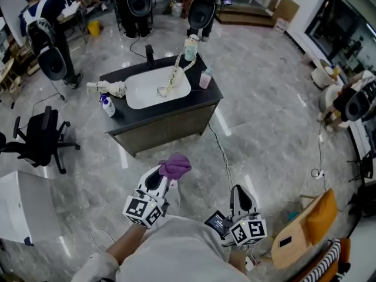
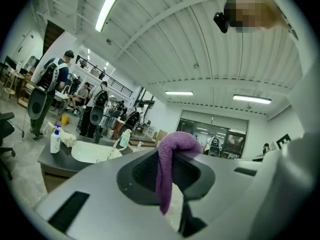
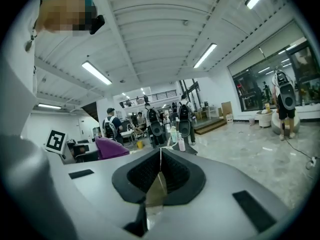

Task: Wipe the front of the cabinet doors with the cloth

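Cloth (image 1: 175, 166) in left gripper (image 1: 166, 174), right gripper (image 1: 241, 194) to its right; cabinet (image 1: 167, 128) well ahead, sink (image 1: 154, 88) on top.

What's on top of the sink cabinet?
On the dark countertop: a white basin, black faucet, spray bottle, crumpled pale rag, pink bottle and a tall pale bottle with a cord trailing into the basin. Whatever is under the rag is hidden.

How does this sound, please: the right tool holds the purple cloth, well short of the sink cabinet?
Not quite: the left tool holds the purple cloth, as the left gripper view shows. It is indeed well short of the sink cabinet.
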